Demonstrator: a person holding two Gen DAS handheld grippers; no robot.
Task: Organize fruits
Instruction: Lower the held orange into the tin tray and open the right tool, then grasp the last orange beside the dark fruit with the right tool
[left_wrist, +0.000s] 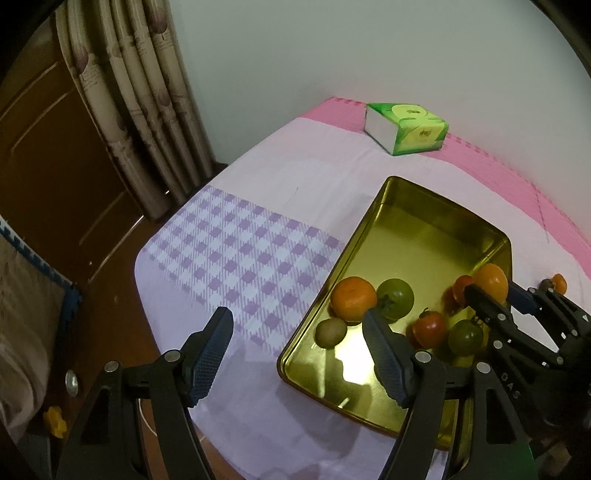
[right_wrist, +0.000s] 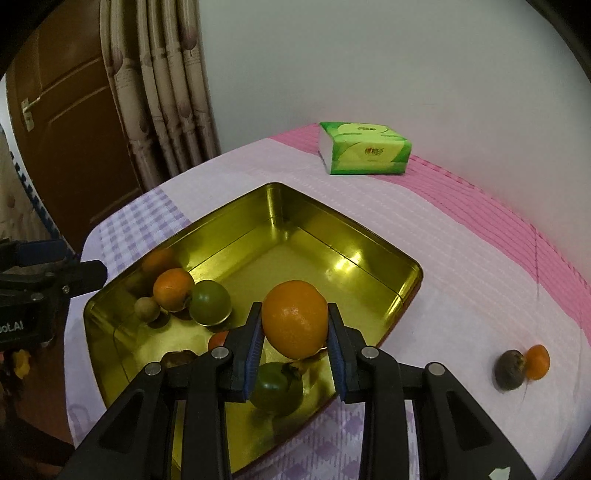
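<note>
Pink-and-lilac cloth covers the tabletop (right_wrist: 461, 258). Right tool (right_wrist: 294, 334) is clamped on an orange (right_wrist: 295, 319), held above the gold tin (right_wrist: 236, 218). Left tool (left_wrist: 297, 360) is spread wide, nothing held, at the tin's near-left rim. Two fruits (right_wrist: 522, 365) outside the tin are shown clearly only by the right view.

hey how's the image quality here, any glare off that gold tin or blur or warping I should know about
Left wrist view: dim room, bright glare patch on the gold tin floor near the left gripper, and fisheye bending at the edges. Right wrist view: glare spots on the tin's far wall, the held orange sharp, the two fruits on the cloth slightly soft.
</note>
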